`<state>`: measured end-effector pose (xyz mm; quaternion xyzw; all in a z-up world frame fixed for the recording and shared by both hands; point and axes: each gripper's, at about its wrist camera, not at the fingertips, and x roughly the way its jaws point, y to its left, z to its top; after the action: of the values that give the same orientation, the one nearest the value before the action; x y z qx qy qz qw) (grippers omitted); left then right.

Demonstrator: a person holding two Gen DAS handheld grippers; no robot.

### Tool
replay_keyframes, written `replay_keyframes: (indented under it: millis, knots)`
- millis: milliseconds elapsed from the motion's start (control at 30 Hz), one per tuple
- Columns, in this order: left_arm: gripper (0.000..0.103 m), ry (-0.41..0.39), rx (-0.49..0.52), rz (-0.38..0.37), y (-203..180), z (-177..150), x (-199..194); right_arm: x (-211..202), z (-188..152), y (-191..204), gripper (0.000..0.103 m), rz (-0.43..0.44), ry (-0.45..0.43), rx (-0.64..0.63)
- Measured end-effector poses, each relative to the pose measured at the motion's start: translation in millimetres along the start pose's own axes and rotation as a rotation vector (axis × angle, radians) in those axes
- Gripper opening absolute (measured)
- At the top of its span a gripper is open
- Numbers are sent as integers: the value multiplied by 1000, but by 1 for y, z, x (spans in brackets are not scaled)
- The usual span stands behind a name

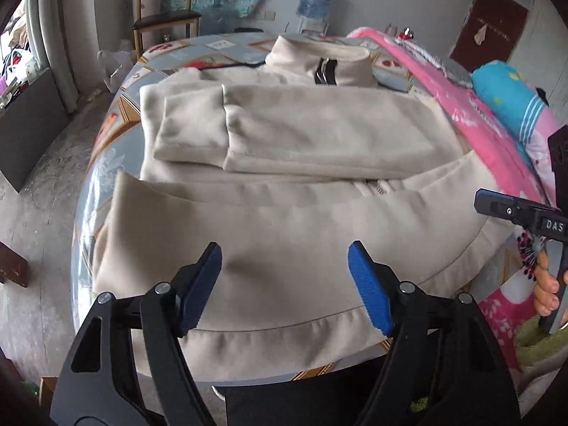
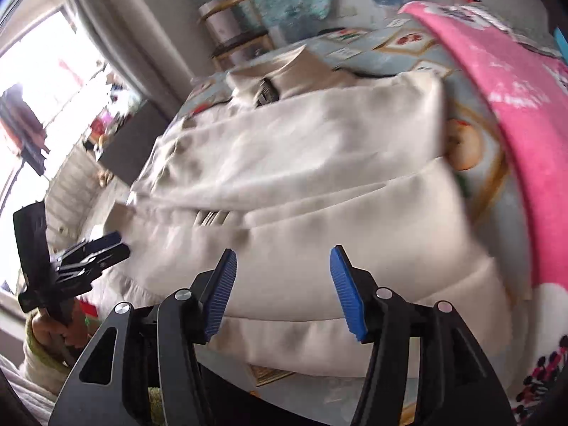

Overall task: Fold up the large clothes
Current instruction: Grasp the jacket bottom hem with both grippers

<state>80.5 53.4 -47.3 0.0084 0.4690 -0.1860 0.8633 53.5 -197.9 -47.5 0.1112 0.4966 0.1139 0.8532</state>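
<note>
The beige jacket (image 1: 284, 163) lies flat on the patterned table (image 1: 117, 113), with the collar (image 1: 319, 60) at the far side and the hem (image 1: 269, 333) near the person; both sleeves (image 1: 301, 131) are laid across the chest. So I judge that the sleeve step is done and the step in hand is the fold of the body, bottom toward collar (this is my reading, not something seen). At the left, the left gripper (image 1: 285, 285) hovers just above the hem, its blue fingers (image 1: 369, 291) spread wide with nothing between them, and I cannot tell if they touch the cloth. More to the right, the right gripper (image 2: 284, 289) is also released, jaws wide apart and empty, over the lower right part of the jacket; its view is blurred, so contact is not sure. At the far right a pink blanket (image 1: 472, 113) lies beside the jacket. The next move probably calls for both grippers to go down at the two hem corners, pinch the hem, and carry it evenly toward the collar, so the fold does not go crooked.
</note>
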Motion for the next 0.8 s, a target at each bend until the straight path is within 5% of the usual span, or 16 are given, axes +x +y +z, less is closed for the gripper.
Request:
replay_keyframes:
  millis: [167, 233, 300, 333, 400, 667, 800]
  knots:
    - [45, -20, 92, 136, -17, -10, 14, 31, -4, 32, 54, -52, 8, -90]
    - [26, -41, 130, 147, -22, -13, 14, 34, -5, 41, 50, -99, -1, -131]
    - [13, -56, 183, 168, -31, -17, 13, 38, -5, 43, 21, -133, 12, -147]
    - [5, -65, 213, 191, -35, -18, 14, 38, -5, 41, 16, -139, 8, -146]
    - [3, -84, 253, 228, -42, -21, 13, 35, -3, 37, 5, -139, 10, -143]
    - [2, -271, 249, 238, -46, -7, -48, -14, 12, 48, 3, -111, -146, -118]
    - [2, -290, 288, 287, -48, 4, -36, 5, 26, 46, 3, -133, -143, -119]
